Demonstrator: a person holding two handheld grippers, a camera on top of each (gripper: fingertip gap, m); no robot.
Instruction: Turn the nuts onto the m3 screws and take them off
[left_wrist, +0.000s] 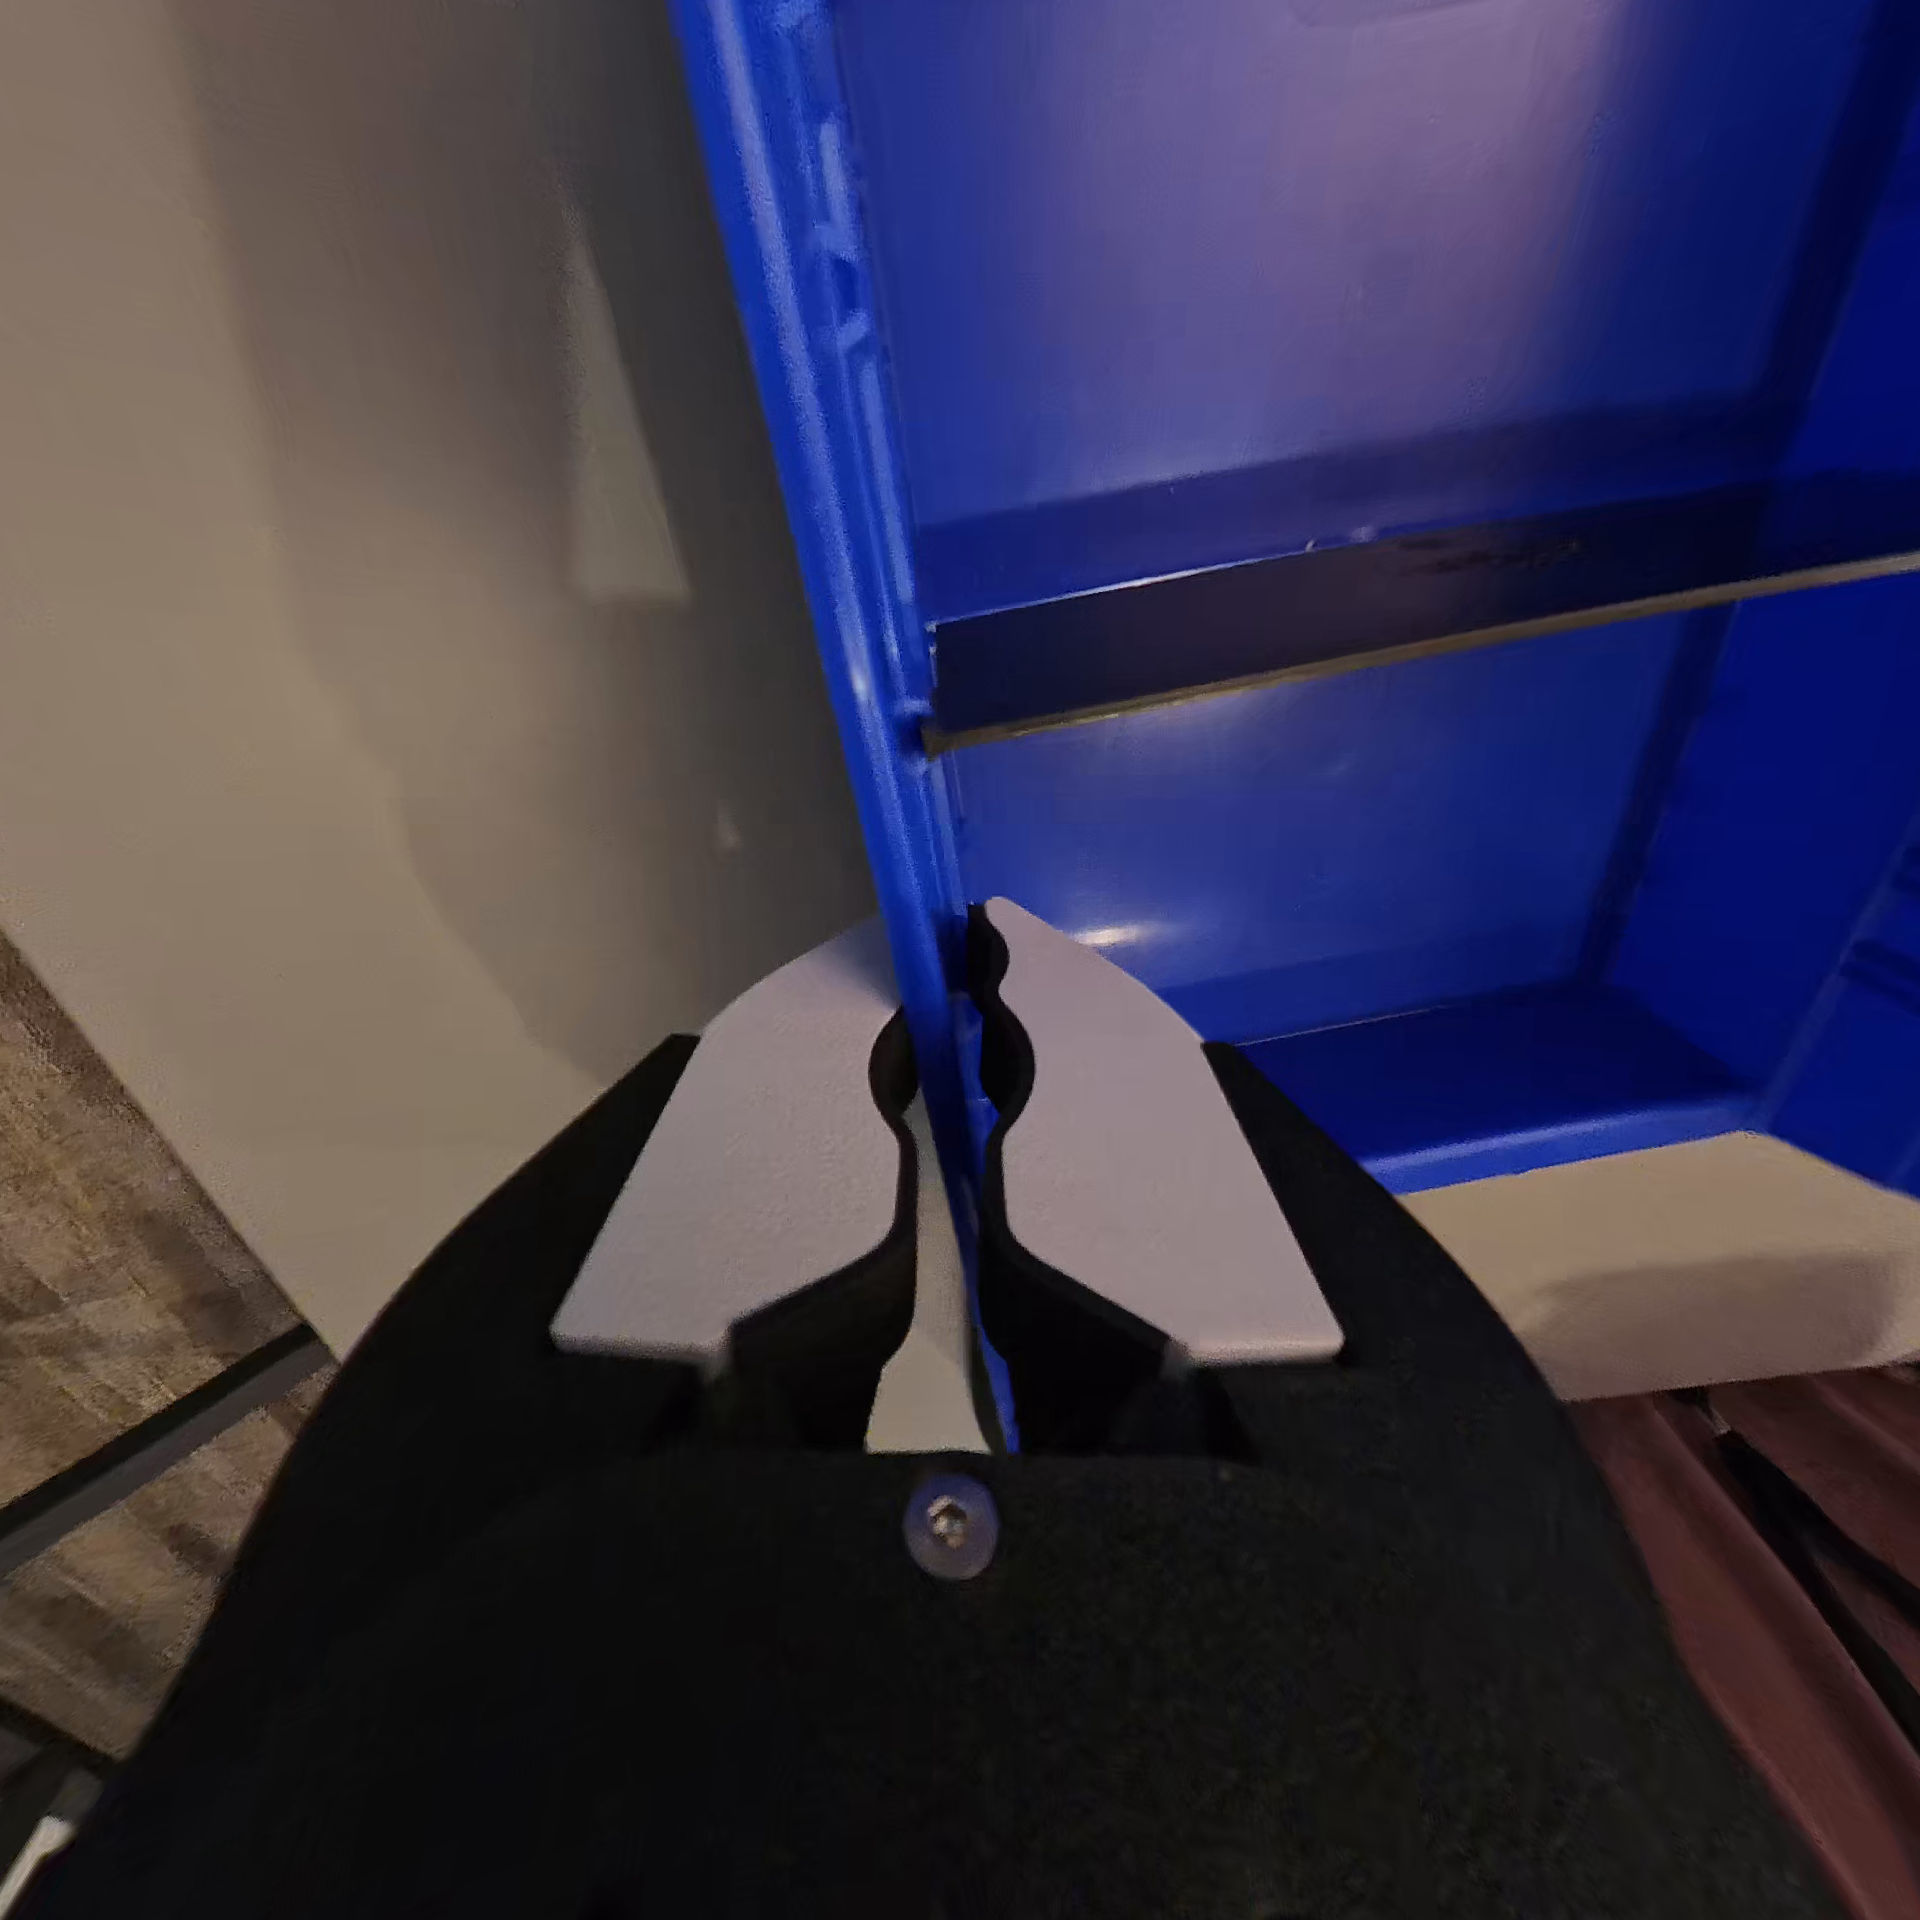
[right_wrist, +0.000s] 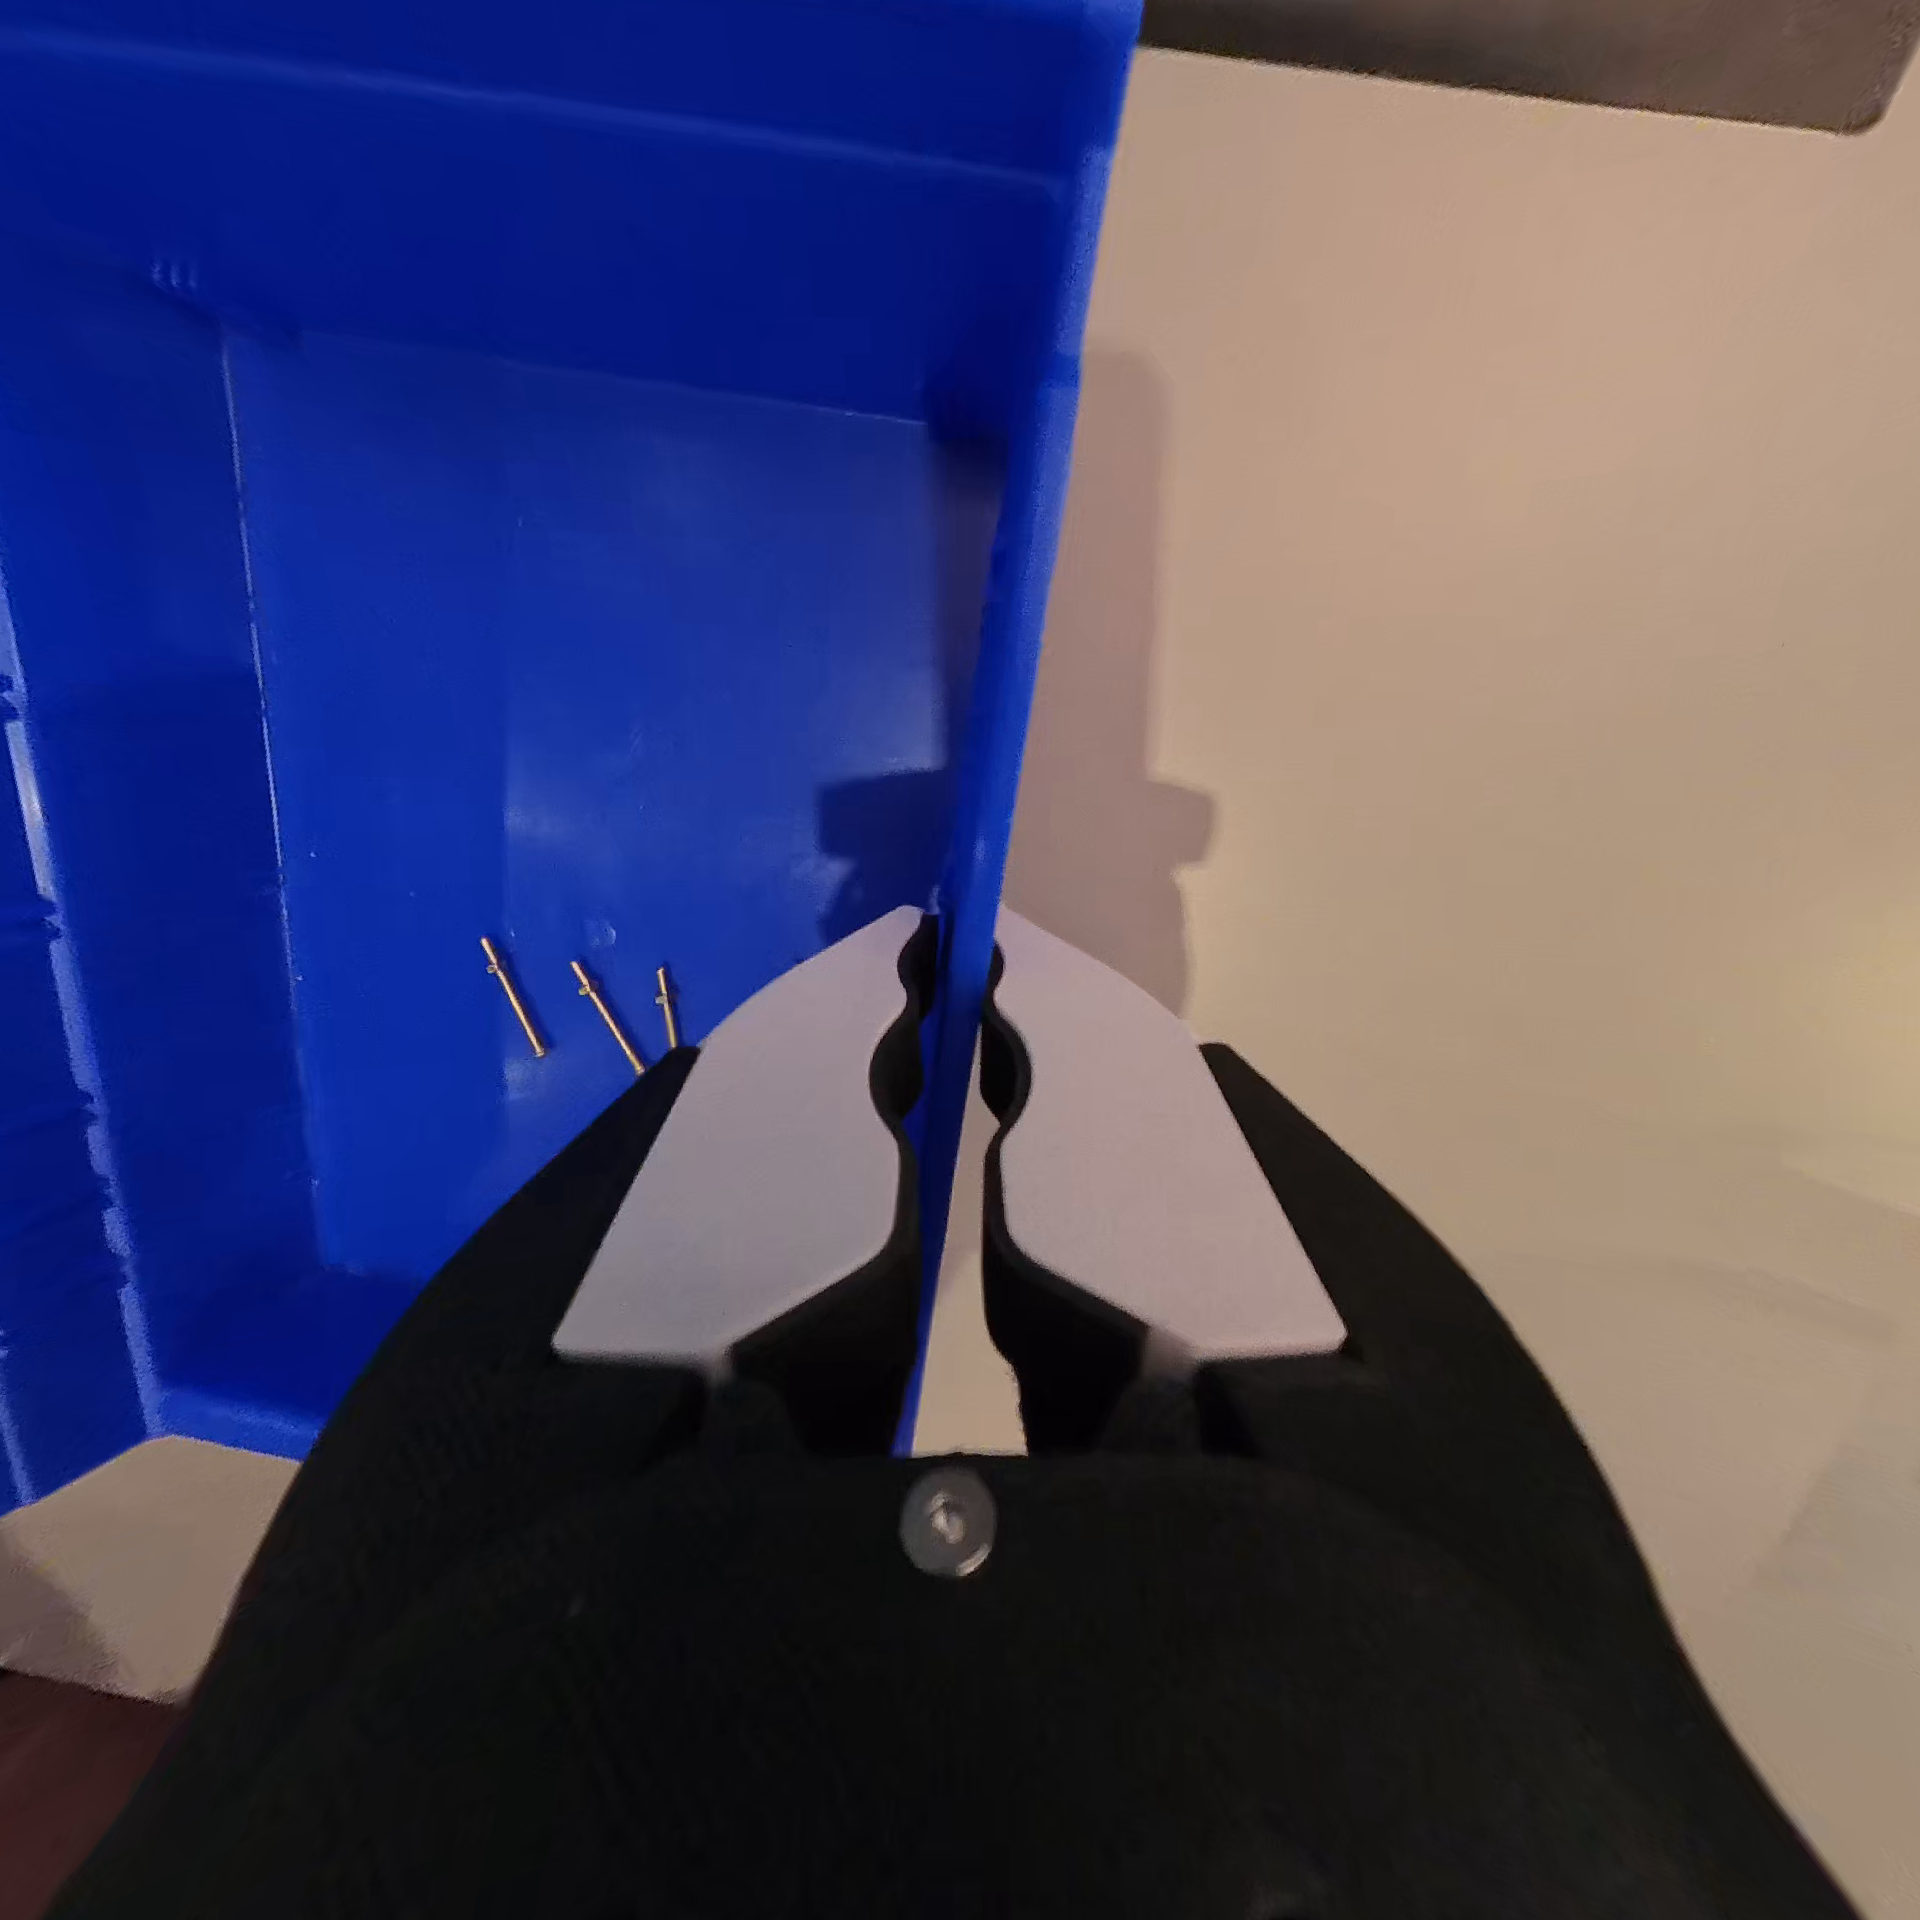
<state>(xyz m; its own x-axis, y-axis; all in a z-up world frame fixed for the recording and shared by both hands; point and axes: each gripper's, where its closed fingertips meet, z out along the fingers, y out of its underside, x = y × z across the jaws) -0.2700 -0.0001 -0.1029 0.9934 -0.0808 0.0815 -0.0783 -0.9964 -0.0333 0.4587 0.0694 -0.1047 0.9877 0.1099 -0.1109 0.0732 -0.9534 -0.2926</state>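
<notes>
A blue plastic bin (left_wrist: 1299, 312) with a dark divider (left_wrist: 1351, 623) across it stands on a pale table. My left gripper (left_wrist: 951, 935) is shut on the bin's left wall (left_wrist: 831, 520), one finger outside and one inside. My right gripper (right_wrist: 961, 935) is shut on the bin's right wall (right_wrist: 1023, 623) in the same way. Three thin brass screws (right_wrist: 597, 1003), each with a small nut near one end, lie on the bin floor (right_wrist: 623, 623) just left of my right gripper. No screws show in the left wrist view.
The pale table top (left_wrist: 364, 623) lies left of the bin and also right of it (right_wrist: 1507, 727). Its edge and a patterned floor (left_wrist: 104, 1247) show at lower left. A dark object (right_wrist: 1558, 62) sits at the table's far side. The gap from one gripper's tips to the other's is roughly 75 cm.
</notes>
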